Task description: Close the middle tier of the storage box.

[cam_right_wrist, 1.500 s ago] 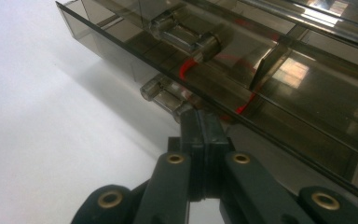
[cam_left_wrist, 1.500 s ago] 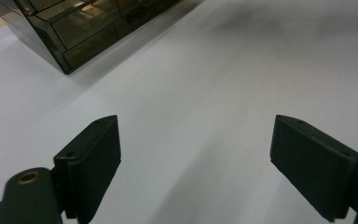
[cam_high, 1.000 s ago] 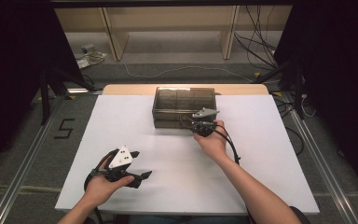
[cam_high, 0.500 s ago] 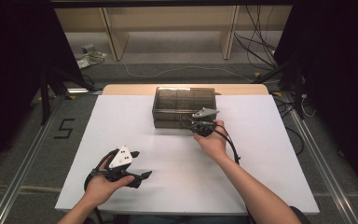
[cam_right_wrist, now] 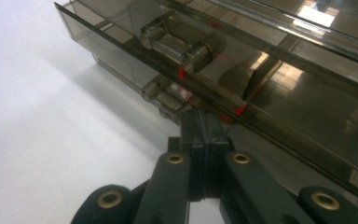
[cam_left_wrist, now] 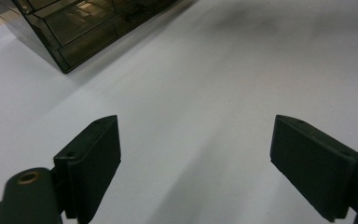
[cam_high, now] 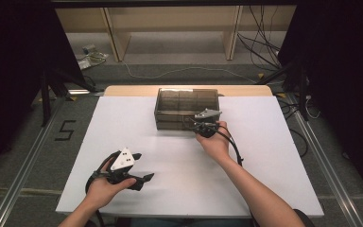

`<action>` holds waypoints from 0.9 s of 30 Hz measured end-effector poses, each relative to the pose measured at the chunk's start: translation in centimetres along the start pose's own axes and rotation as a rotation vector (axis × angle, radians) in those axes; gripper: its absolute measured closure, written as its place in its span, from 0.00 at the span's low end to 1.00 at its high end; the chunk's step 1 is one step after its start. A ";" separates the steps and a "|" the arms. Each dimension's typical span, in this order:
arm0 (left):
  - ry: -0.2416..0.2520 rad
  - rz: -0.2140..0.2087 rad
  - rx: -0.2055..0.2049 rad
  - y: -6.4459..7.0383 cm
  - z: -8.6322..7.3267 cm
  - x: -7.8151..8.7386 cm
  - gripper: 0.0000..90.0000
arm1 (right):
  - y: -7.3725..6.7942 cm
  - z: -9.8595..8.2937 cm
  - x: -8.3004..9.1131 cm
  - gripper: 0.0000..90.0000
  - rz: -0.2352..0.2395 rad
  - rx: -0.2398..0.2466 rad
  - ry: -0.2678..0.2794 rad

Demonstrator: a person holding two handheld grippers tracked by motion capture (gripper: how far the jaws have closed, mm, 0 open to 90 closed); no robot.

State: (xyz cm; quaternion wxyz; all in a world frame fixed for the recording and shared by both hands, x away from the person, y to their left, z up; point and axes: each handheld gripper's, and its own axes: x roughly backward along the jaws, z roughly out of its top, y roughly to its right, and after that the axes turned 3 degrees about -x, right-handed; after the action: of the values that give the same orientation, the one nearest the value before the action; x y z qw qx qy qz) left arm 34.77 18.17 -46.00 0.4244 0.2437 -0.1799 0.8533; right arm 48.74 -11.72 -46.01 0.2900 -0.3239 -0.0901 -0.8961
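A smoky clear box [cam_high: 185, 108] stands toward the far middle of the white desk [cam_high: 274, 156], divided into compartments and with latches on its near wall. The right tool [cam_high: 203, 126] is at that near wall, right of centre; in the right gripper view its jaws are pressed together with the tips at the box's [cam_right_wrist: 242, 70] lower edge, just beside a latch [cam_right_wrist: 165, 95]. Whether they pinch any part of it cannot be told. The left tool [cam_high: 139, 166] is held above bare desk near the front left, well apart from the box, jaws wide apart.
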 end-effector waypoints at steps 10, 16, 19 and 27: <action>0.004 0.001 0.004 0.0 0.0 0.0 0.18 | 0.0 0.1 -0.1 1.00 -0.003 0.005 0.001; 0.003 0.001 0.003 0.0 0.0 0.0 0.18 | 0.0 0.1 -0.2 1.00 -0.005 0.002 0.003; 0.004 0.001 0.004 0.0 0.0 0.0 0.18 | 0.1 0.2 -0.2 1.00 -0.007 0.002 0.002; 0.003 0.002 0.004 0.0 0.0 0.0 0.18 | 0.4 0.4 -0.7 1.00 -0.023 0.002 0.007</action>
State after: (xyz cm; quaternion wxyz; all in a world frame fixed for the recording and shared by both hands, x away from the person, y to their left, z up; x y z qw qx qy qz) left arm 34.74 18.20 -46.00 0.4234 0.2430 -0.1777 0.8545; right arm 49.64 -11.57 -46.18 0.2800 -0.3195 -0.0938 -0.9004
